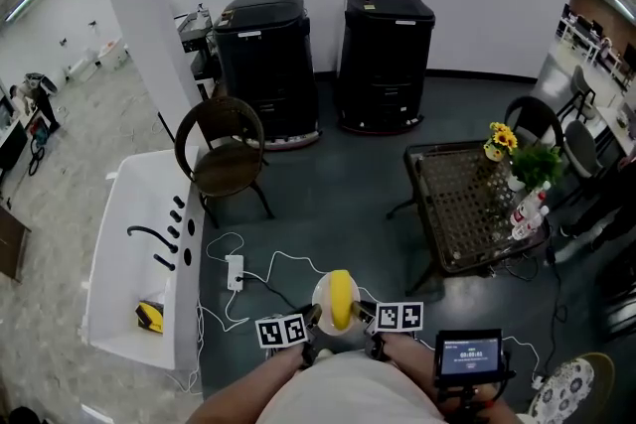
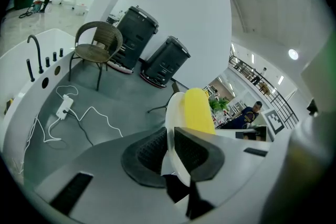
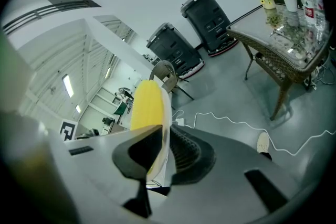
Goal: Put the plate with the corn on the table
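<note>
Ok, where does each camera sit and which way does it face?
Head view: on the person's head, looking steeply down at the plate with the corn between left gripper and right gripper; forearms show.
Left gripper view: on that gripper, along jaws shut on the plate's rim, toward the chair.
Right gripper view: same, opposite rim, toward the table.
All three share plate and corn.

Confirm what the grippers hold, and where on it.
The plate carrying the corn, held by both: left gripper and right gripper shut on opposite edges of its rim.
</note>
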Tool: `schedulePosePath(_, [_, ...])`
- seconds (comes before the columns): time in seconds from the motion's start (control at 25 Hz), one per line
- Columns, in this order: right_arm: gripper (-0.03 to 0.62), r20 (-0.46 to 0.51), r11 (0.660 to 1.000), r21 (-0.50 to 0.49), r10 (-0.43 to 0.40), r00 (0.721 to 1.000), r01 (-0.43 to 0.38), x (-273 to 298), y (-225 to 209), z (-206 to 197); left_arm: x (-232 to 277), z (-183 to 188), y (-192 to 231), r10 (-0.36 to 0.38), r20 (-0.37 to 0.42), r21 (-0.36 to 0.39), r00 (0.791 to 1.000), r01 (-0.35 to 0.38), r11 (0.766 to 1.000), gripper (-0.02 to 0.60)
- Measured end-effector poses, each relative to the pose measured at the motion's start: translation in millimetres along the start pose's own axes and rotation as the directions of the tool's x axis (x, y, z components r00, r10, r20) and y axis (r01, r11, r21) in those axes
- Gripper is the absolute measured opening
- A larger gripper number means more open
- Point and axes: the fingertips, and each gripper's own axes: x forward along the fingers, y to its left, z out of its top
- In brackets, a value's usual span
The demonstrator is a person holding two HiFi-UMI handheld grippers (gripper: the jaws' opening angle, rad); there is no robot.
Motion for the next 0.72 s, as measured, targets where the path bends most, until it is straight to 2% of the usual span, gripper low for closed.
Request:
schedulePosePath(0.4, [0.052,0.04,1.0,0.001,-0.009,0.999,0.009,-4.4,4.7,-0.4,-4.4,4.4,-2.3,-0.025,0.0,0.031,1.0,0.025,0.999,0.049])
schedulePosePath(0.56, [0.052,0.049,1.0,-0.013,-0.004,0.999,0.005,-2.0,-2.4,13.0,8.1,12.7,-4.7,-0.032,0.013,0.035,0.999,0.031,0.999,0.049])
schedulePosePath(0.72, [0.052,0.062,1.0,0.004,-0.011,0.998,0.011,-8.7,-12.4,18.0,20.5,10.1,-12.7,-0.035,-0.01,0.041,0.999,0.035,0.999,0.049])
